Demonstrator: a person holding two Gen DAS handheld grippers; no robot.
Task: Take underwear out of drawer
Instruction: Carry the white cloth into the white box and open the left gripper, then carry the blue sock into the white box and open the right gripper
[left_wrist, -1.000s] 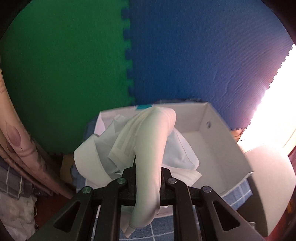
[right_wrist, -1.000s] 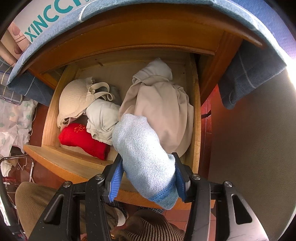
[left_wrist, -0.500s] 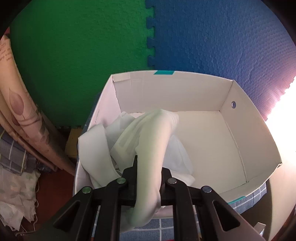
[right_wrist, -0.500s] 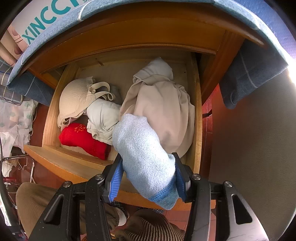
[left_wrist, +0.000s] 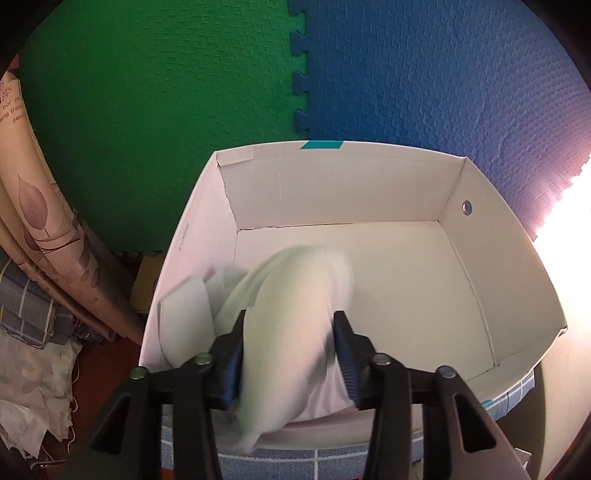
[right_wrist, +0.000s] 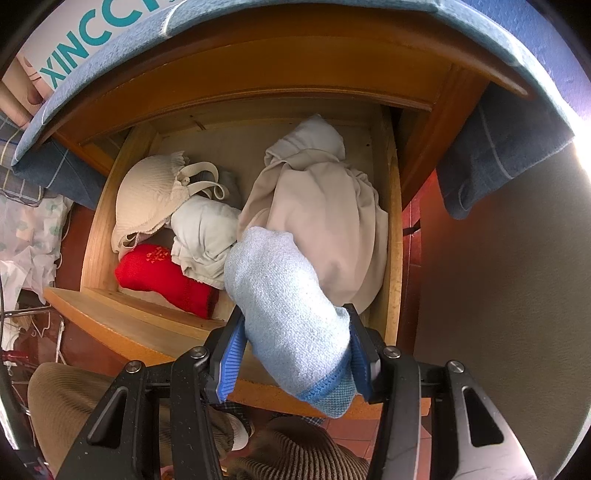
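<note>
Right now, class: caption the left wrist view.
Left gripper opening, pale garment between its jaws above white box.

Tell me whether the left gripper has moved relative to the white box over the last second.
Yes. The left gripper has closed in on the white box, which now fills far more of the left wrist view. Its jaws are opening around the blurred pale garment.

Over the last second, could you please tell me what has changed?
The left gripper came down over the white cardboard box; its jaws are opening, releasing the pale white garment. The right gripper stays clamped on the light blue knitted piece above the wooden drawer.
</note>
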